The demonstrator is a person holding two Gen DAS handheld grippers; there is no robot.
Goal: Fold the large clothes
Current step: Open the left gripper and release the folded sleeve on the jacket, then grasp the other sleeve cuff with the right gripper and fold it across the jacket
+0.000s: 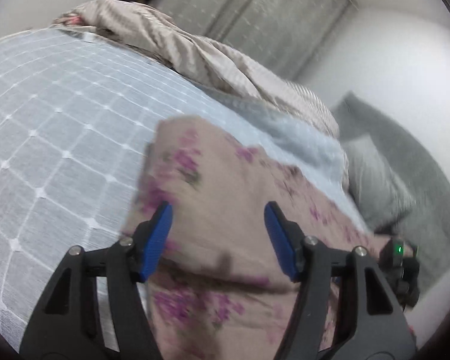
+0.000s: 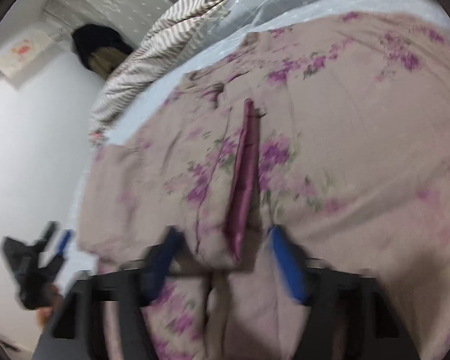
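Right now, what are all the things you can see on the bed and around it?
Pinkish-beige garment with purple flowers: one, spread on the bed, a magenta lining strip showing down its middle.
Pale blue bedspread with a white grid pattern: one, covering the bed under the garment.
Beige and white striped blanket: one, bunched at the far edge of the bed.
Grey pillows: seemingly two, beside the bed by the wall.
Grey speckled curtain: one, behind the bed.
Dark clothing heap: one, black and olive, by the wall.
Left gripper: one, black with blue pads, open over the garment.
Right gripper: one, same colours, open over the garment.
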